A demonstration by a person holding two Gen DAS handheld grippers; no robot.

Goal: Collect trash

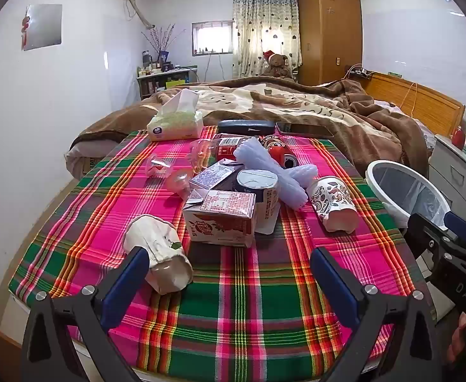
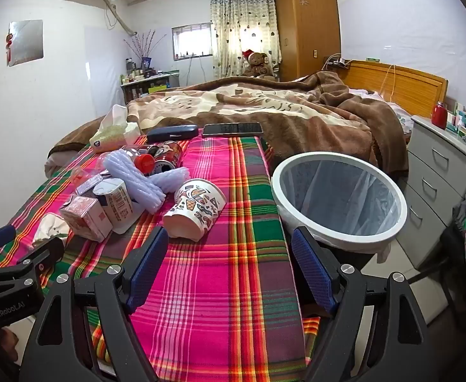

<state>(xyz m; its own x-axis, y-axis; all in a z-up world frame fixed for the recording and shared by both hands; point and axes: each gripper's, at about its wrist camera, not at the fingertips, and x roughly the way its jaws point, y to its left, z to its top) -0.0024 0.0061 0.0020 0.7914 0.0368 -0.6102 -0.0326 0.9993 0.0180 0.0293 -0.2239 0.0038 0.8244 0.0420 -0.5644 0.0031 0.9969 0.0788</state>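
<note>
Trash lies heaped on a plaid tablecloth: a white paper cup on its side, a red drink carton, a patterned paper cup, a pale foam net sleeve, a red can and clear plastic pieces. A white bin with a clear liner stands at the table's right edge. My left gripper is open and empty, its left finger just beside the white cup. My right gripper is open and empty, just in front of the patterned cup.
A tissue pack, a dark glasses case and a phone lie at the table's far edge. A bed with a brown blanket is behind. Grey drawers stand at the right.
</note>
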